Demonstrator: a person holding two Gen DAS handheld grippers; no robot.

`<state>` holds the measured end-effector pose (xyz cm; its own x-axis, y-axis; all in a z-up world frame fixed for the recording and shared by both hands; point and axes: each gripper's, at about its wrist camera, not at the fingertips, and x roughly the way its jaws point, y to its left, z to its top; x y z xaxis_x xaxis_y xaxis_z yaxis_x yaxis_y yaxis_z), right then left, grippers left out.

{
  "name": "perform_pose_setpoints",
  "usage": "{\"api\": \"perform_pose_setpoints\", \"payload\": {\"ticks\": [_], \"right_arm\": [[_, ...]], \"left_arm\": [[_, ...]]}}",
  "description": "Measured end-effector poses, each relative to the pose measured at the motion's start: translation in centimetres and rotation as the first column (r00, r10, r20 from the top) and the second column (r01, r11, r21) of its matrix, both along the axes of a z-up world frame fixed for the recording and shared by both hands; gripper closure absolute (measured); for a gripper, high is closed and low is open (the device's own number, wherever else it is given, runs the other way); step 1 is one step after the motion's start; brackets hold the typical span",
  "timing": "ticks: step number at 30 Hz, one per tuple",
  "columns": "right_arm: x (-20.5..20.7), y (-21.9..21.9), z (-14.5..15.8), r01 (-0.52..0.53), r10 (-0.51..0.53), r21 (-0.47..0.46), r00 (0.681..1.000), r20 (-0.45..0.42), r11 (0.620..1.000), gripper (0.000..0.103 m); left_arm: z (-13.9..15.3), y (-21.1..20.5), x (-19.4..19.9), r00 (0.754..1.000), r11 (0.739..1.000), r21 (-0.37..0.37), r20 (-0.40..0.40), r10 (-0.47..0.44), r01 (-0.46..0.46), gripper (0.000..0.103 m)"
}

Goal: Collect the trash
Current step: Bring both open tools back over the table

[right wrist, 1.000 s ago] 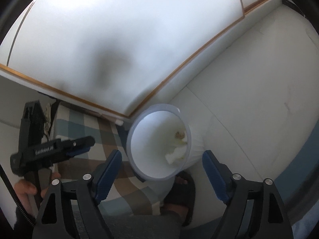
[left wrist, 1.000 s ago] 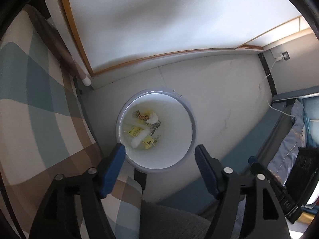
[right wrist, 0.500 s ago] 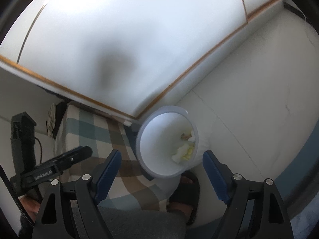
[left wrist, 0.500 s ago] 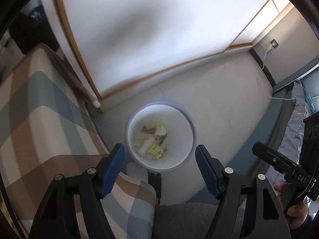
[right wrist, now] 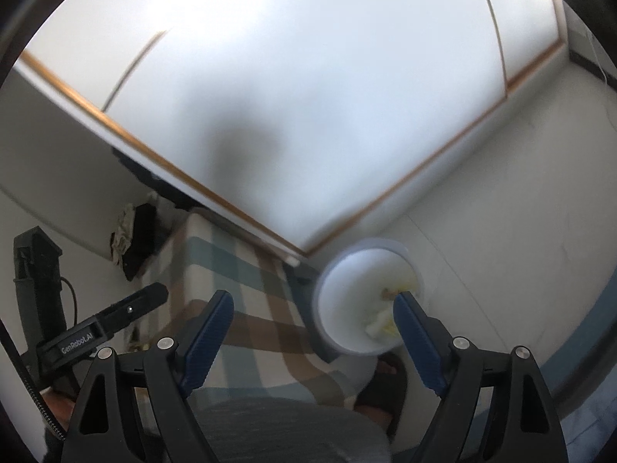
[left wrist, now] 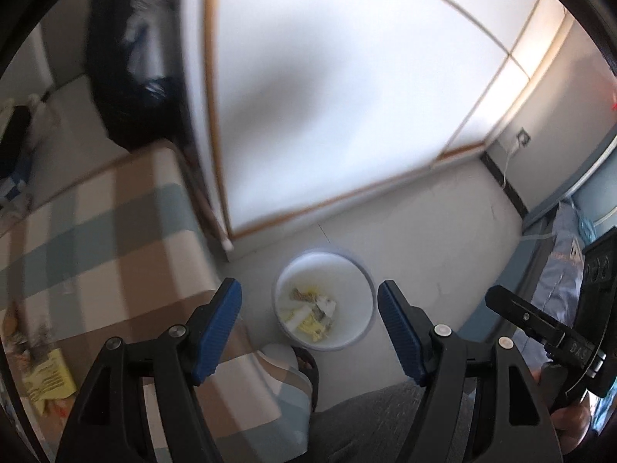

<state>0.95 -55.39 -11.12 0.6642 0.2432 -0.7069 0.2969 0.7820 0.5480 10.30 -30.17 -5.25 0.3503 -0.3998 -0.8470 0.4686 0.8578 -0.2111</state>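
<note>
Both grippers have lifted away from the white bin (left wrist: 362, 332) since a second ago; it now looks smaller and sits lower in both views. Left gripper (left wrist: 308, 328) jaws wide apart, nothing between the pads. Right gripper (right wrist: 312, 332) likewise spread and empty. Bin stands on the pale floor (left wrist: 432, 239) just beside the checked bed cover (left wrist: 104, 239), with yellow wrappers and white tissue (left wrist: 308, 314) at its bottom. More yellow packaging (left wrist: 48, 380) lies on the cover at far left, blurred. Person's sandalled foot (right wrist: 385, 382) next to the bin
</note>
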Motion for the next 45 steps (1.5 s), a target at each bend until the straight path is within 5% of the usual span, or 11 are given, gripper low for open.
{"api": "perform_pose_setpoints", "payload": {"ticks": [12,20,25,38,45], "right_arm": [[0.6,7.9,6.3,-0.116,0.123,-0.051,0.982,0.143,0.992,0.018],[1.9,14.3,7.9,-0.218,0.233,-0.095,0.955,0.183,0.971,0.018],[3.0,18.5,7.9,-0.287,0.303,-0.108,0.935,0.182,0.952,0.018],[6.0,29.7,5.6,-0.483,0.503,-0.175,0.859,0.097,0.858,0.018],[7.9,34.1,4.6,-0.550,0.569,-0.203,0.821,0.047,0.810,0.020]], "left_arm": [[4.5,10.4,-1.1,0.974,0.979,-0.088,0.112,0.196,-0.187,0.033],[5.4,17.6,-1.6,0.948,0.947,-0.108,0.074,0.310,-0.302,0.033],[5.0,22.4,-2.1,0.921,0.918,-0.146,0.075,0.381,-0.368,0.033],[2.3,33.9,-3.1,0.794,0.798,-0.197,0.119,0.597,-0.570,0.033],[-0.9,37.7,-2.2,0.769,0.762,-0.190,0.048,0.637,-0.619,0.033]]}}
